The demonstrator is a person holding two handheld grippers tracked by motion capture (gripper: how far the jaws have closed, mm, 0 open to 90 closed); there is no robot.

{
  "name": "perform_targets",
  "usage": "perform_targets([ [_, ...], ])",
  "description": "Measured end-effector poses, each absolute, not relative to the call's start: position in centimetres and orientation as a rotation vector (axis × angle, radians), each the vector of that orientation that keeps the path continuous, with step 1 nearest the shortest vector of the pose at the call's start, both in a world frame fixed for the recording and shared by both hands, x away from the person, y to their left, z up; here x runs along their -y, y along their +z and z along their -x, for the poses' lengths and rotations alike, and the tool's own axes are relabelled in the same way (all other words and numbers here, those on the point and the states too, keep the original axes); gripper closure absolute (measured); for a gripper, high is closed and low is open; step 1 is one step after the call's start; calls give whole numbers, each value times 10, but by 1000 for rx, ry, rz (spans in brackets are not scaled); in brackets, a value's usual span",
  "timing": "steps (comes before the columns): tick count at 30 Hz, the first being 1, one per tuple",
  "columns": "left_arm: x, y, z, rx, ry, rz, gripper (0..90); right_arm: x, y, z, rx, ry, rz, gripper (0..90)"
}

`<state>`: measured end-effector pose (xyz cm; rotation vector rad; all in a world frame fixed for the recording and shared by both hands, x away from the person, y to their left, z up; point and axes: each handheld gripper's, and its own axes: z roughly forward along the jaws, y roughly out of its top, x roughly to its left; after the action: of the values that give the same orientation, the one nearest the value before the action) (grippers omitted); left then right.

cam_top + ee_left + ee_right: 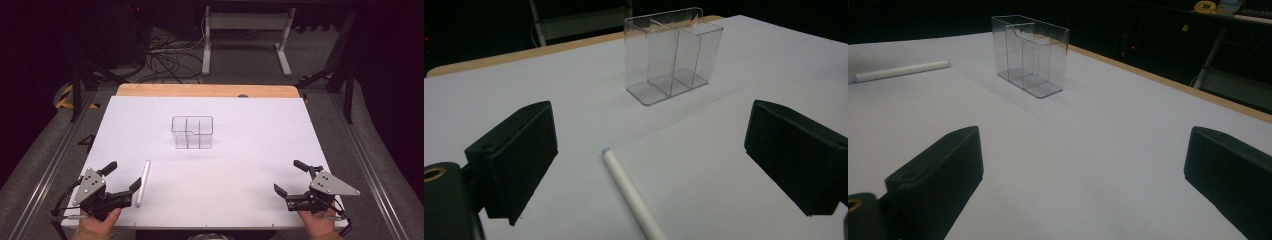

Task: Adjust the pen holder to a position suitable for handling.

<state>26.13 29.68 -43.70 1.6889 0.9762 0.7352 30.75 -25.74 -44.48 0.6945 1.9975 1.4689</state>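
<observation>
- A clear plastic organizer (192, 132) stands upright near the middle of the white table (250, 150). It is a small rectangular box, open at the top, with thin see-through walls.
- Inner dividers split the organizer into several compartments; in the left gripper view (672, 55) two upright partitions show, and one front wall has a stepped, cut-down edge.
- A white cylindrical stick (143, 183) lies flat on the table, nearer the person than the organizer and off to its left. It runs roughly from the near edge toward the far edge.
- In the left gripper view the stick (631, 195) ends in a rounded, faintly bluish tip that points toward the organizer.
- The left gripper (125, 176) is held low, near the table's near edge, well to the left of the organizer. Its jaws are spread wide with nothing between them, and the stick lies just beside its right jaw.
- The right gripper (290, 177) sits well to the right of the organizer, also near the near edge. Its jaws gape wide and grip nothing.
- Each gripper is held from below by a hand (97, 227), and both point inward toward the organizer.
</observation>
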Motion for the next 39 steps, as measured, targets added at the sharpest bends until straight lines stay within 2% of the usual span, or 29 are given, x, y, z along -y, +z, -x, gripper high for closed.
perform_targets([
  [26,-291,-427,-260,-973,717,-1712,84,256,-447,-306,-1976,1491,-666,28],
  [39,-284,-406,-278,-1022,673,-1797,89,255,-447,-305,-1983,1492,-659,28],
])
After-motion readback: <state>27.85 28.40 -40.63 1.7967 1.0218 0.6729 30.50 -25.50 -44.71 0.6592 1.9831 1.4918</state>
